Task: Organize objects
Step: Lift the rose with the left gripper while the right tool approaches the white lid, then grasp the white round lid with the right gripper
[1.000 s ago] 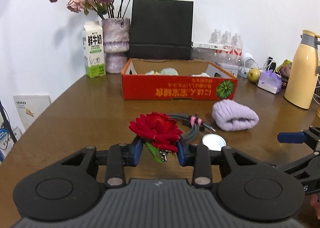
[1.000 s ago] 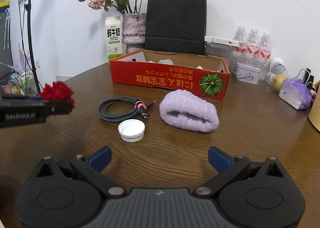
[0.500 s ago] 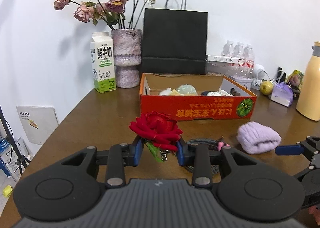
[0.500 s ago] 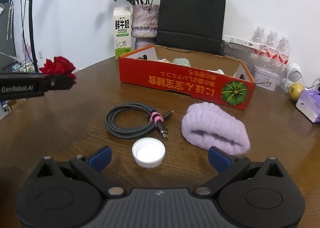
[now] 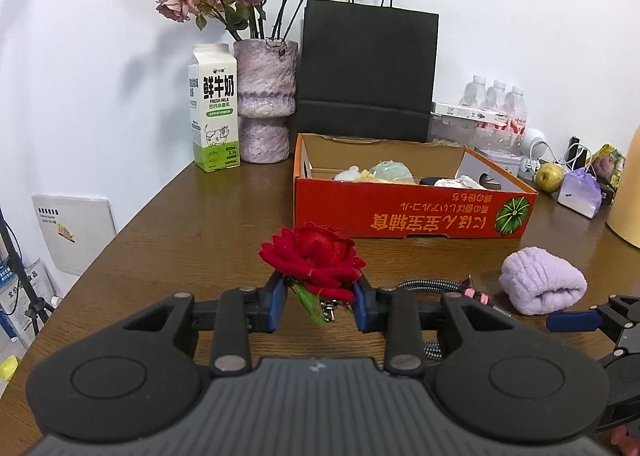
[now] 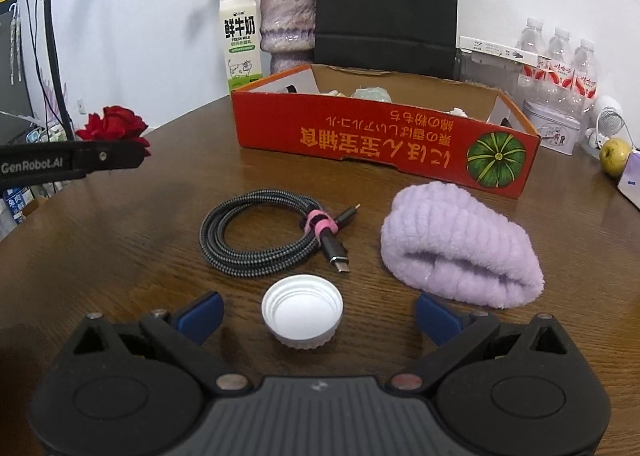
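Note:
My left gripper is shut on a red fabric rose and holds it above the wooden table, in front of the red cardboard box. The rose also shows at the left of the right wrist view. My right gripper is open and low over the table, with a white bottle cap between its fingers. A coiled braided cable and a rolled lilac headband lie just beyond the cap. The box holds several small items.
Behind the box stand a milk carton, a vase of dried roses and a black paper bag. Water bottles, an apple and a yellow jug are at the right. The table edge curves away at the left.
My left gripper has risen and pulled back with the rose in it. My right gripper has moved forward and down, so the cap now sits between its open fingers.

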Demonstrator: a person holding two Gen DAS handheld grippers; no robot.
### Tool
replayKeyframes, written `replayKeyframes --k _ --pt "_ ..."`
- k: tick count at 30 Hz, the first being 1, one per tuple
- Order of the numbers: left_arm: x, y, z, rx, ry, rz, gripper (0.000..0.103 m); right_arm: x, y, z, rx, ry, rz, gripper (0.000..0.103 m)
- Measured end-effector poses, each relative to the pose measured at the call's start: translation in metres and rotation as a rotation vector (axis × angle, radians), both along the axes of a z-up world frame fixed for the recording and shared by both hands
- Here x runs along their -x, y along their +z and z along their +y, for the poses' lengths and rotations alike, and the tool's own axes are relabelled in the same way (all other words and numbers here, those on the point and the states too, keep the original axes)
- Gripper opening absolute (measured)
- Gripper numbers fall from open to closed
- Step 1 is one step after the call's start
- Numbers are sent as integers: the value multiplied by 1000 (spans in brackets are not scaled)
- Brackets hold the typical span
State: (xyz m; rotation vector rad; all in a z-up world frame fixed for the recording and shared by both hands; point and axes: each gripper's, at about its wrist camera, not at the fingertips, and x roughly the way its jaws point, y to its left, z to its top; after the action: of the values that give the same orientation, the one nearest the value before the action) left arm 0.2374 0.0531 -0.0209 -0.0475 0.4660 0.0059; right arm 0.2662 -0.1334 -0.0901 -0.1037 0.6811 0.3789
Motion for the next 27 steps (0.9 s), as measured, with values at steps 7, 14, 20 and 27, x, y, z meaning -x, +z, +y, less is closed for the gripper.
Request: replayKeyframes --k 7,14,20,27 --pt "1 -1 1 9 -6 5 33 -2 -3 2 13 -7 8 102" --pt "1 -1 3 20 -3 7 33 -1 -4 3 18 -4 1 100" --pt "3 -1 3 27 -13 5 33 1 -1 4 3 -2 -23 76" --pt "6 -3 2 29 -19 7 33 5 1 3 -4 5 -49 39"
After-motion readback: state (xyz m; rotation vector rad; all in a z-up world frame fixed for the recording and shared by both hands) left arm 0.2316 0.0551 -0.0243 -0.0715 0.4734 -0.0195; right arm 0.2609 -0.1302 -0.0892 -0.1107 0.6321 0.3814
